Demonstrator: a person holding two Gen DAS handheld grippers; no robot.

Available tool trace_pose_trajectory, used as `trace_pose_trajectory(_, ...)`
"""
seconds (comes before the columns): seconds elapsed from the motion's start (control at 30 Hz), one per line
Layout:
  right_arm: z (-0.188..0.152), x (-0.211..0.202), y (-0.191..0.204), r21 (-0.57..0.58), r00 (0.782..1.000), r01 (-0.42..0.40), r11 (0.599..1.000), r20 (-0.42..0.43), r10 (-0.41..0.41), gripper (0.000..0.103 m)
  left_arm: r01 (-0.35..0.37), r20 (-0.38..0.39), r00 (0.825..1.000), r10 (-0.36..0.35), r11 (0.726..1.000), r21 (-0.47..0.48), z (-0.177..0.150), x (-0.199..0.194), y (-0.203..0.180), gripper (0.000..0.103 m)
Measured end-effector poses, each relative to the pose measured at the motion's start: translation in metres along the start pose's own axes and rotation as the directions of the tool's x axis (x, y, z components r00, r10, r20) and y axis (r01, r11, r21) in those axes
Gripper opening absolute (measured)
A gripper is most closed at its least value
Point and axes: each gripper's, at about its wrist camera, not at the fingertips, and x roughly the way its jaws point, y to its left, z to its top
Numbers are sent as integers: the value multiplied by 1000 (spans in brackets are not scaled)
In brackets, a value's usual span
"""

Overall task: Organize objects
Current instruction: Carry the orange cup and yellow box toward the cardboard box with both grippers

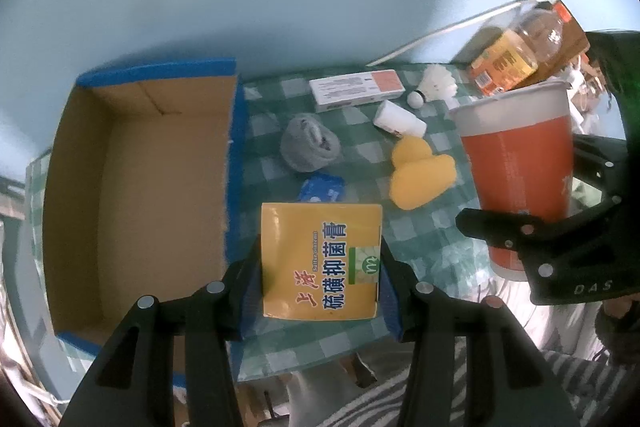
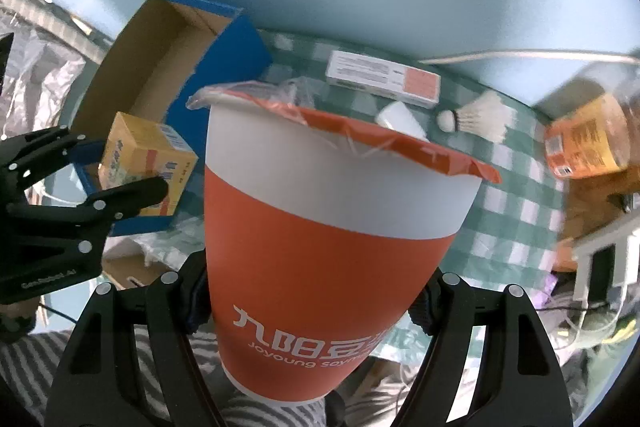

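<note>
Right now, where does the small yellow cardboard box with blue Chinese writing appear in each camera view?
Left wrist view: the small yellow cardboard box is low in the centre, clamped between the left tongs.
Right wrist view: the box is at the left, beside the orange-and-white paper cup.
Shared landmark: the open blue cardboard carton, at the left in both views.

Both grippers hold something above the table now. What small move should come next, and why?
Probably carry the yellow box, clamped in the left gripper, sideways over the open cardboard box and lower it in. That box looks empty and lies right beside it. The right gripper holds the orange cup and could follow.
</note>
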Motion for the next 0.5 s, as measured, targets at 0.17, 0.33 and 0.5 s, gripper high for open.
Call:
trace_pose_trajectory(0.17, 17, 6, 27, -23, 1000, -5, 1000, -3, 4, 77, -11, 4, 1000, 11, 999, -37, -3, -6, 22, 50)
trace_pose_trajectory(0.33, 40, 10, 56, -63, 1000, -21, 998, 1, 21, 77, -25, 13, 1000, 26, 995, -93, -7, -13, 50, 50)
trace_pose_trajectory(0.5, 63, 15, 85, -116, 999, -48, 992, 0, 48, 77, -44, 22, 999, 48, 987, -158, -11, -19, 81, 51)
